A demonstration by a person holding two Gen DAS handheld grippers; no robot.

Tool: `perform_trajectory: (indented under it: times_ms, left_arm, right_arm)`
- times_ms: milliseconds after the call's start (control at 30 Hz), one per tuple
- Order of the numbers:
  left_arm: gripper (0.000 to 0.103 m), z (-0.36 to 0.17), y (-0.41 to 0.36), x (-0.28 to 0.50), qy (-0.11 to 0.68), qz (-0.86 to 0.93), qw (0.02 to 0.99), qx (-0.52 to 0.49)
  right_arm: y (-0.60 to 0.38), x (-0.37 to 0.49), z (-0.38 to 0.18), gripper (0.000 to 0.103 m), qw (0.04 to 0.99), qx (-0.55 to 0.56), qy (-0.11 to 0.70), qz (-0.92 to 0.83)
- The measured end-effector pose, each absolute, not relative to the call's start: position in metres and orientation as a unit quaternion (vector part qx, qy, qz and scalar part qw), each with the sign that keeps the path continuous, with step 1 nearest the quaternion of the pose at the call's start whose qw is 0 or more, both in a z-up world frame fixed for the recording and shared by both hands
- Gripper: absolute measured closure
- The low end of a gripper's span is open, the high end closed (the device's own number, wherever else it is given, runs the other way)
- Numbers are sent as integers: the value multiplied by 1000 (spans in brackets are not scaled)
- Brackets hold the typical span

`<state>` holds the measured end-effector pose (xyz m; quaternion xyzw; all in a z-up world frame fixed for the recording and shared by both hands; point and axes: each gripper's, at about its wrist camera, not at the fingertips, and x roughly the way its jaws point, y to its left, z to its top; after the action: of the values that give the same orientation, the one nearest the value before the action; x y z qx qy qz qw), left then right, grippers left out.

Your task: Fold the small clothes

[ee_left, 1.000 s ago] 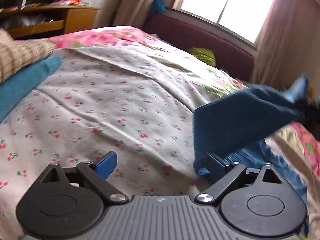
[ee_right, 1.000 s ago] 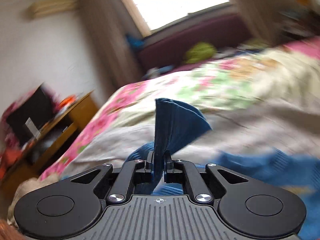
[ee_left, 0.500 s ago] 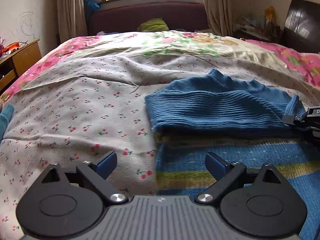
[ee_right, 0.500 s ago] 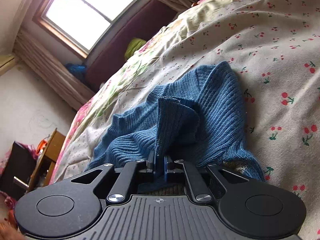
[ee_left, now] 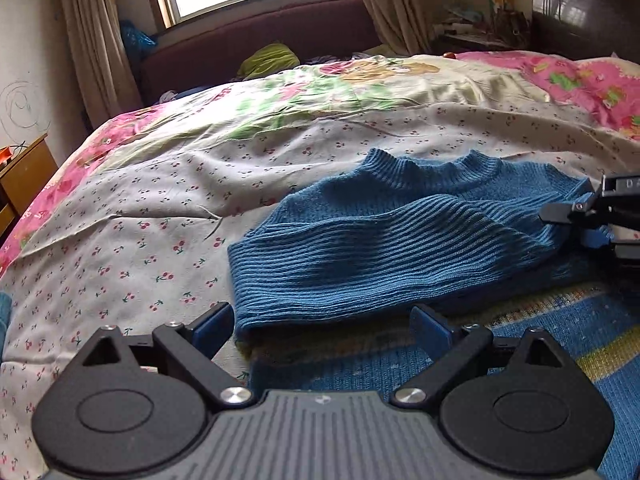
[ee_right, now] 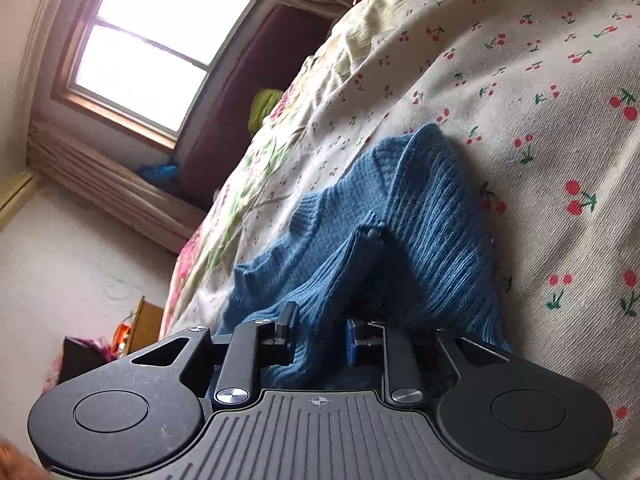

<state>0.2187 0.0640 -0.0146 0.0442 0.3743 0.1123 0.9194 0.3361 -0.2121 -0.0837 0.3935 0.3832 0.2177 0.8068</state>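
Observation:
A blue ribbed sweater [ee_left: 380, 240] lies folded over on the cherry-print bed sheet [ee_left: 120, 240]. In the left wrist view my left gripper [ee_left: 322, 326] stands open just before the sweater's near folded edge, with nothing between its fingers. My right gripper [ee_left: 580, 224] reaches in at the sweater's right end. In the right wrist view the right gripper [ee_right: 322, 336] has a loose fold of the sweater [ee_right: 420, 220] between its jaws. The jaws are opening and the pads no longer pinch the fabric.
A blue and yellow striped knit [ee_left: 540, 352] lies under the sweater, near the left gripper's right finger. A wooden cabinet [ee_left: 20, 176] stands left of the bed. A dark red headboard [ee_left: 260, 40] and a window are at the far end, with pink bedding [ee_left: 580, 80] at the right.
The right gripper came down and laid the lifted sweater fold on the bed, then its jaws parted. The left gripper's view rolled level and moved toward the sweater's near edge.

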Motion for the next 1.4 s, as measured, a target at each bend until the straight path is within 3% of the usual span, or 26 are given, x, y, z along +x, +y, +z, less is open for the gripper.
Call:
perform_trajectory:
  times_ms: [67,300,433,833,1400]
  left_arm:
    - [0,-15,62,220,379,110,918,47]
    - [0,-1,53,217,352,110,928,52]
    - [0,-18,48,225,378,108,918,56]
    - [0,-19,57,219,374,120,917,70]
    - [0,-37,88,233,397,170,901,32]
  right_arm:
    - [-213,336,-82,93,811,392,378,213]
    - [-222,321,-41,95,850,366,274,262]
    - [-230,335,-82,95,835,360,372,185]
    - [-237,339,-89,88,807,403,375,211]
    - [-238,342,-96,89,792,434,377,203]
